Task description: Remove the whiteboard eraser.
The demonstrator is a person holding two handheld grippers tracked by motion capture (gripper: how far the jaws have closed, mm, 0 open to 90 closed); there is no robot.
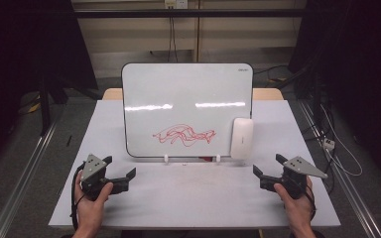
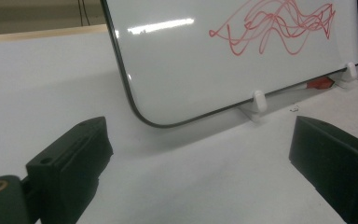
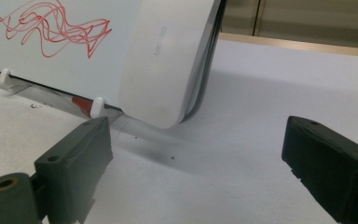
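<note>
A whiteboard (image 1: 186, 94) with a black rim stands tilted on the white table (image 1: 193, 198), propped on small white feet (image 2: 258, 100). Red scribbles (image 1: 183, 134) cover its lower middle. A white eraser (image 1: 241, 137) leans against the board's lower right corner, seen close up as the eraser (image 3: 168, 60) in the right gripper view. A red object (image 2: 319, 84) lies under the board's lower edge. My left gripper (image 1: 121, 171) is open near the front left, nothing between its jaws. My right gripper (image 1: 268, 166) is open at the front right, in front of the eraser.
The table's front edge runs just behind the person's wrists. Metal rails (image 1: 25, 168) flank the table on the floor, and cables (image 1: 337, 148) lie to the right. A wooden surface (image 1: 268, 93) shows behind the board.
</note>
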